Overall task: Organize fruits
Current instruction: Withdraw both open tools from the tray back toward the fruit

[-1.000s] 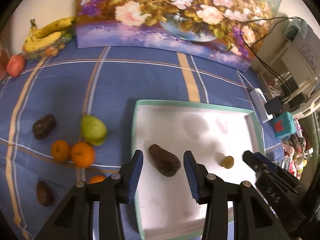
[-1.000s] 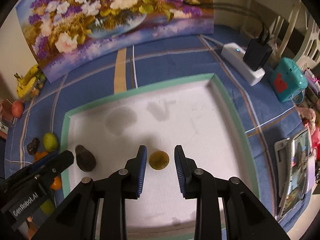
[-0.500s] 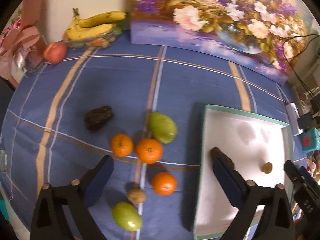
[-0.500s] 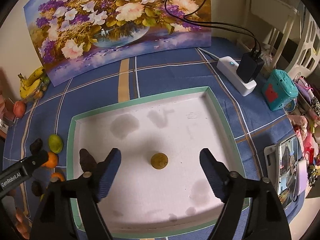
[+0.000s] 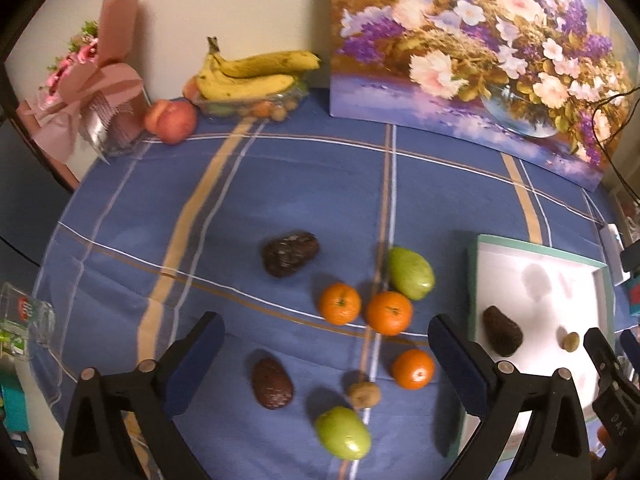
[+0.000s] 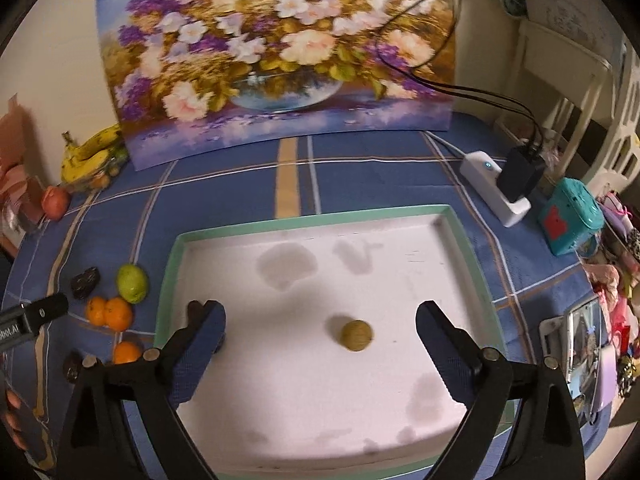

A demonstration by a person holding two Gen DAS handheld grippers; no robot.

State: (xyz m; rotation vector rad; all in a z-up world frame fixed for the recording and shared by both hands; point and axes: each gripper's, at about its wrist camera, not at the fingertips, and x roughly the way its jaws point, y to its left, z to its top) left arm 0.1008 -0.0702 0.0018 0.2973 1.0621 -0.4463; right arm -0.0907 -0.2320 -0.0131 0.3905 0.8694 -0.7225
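1. Left wrist view shows the left hand-held gripper (image 5: pixel 326 364) spread wide and empty above the loose fruit on the blue worktop (image 5: pixel 320 200).
2. Between its fingers lie three oranges (image 5: pixel 389 313), a brown avocado (image 5: pixel 272 383), a small kiwi (image 5: pixel 363 394) and a green mango (image 5: pixel 342 432) at six o'clock.
3. At three o'clock sits the white tray (image 5: pixel 476 280), already holding a dark avocado (image 5: pixel 502 331) and a small round fruit (image 5: pixel 570 341).
4. In the right wrist view the right hand-held gripper (image 6: pixel 320 338) is opening, empty, with the small round fruit lying free on the tray between its fingers.
5. I judge the next pick belongs to the left: centre on one fruit, say the lone orange (image 5: pixel 413 369), so neighbours are not nudged, and close gently.
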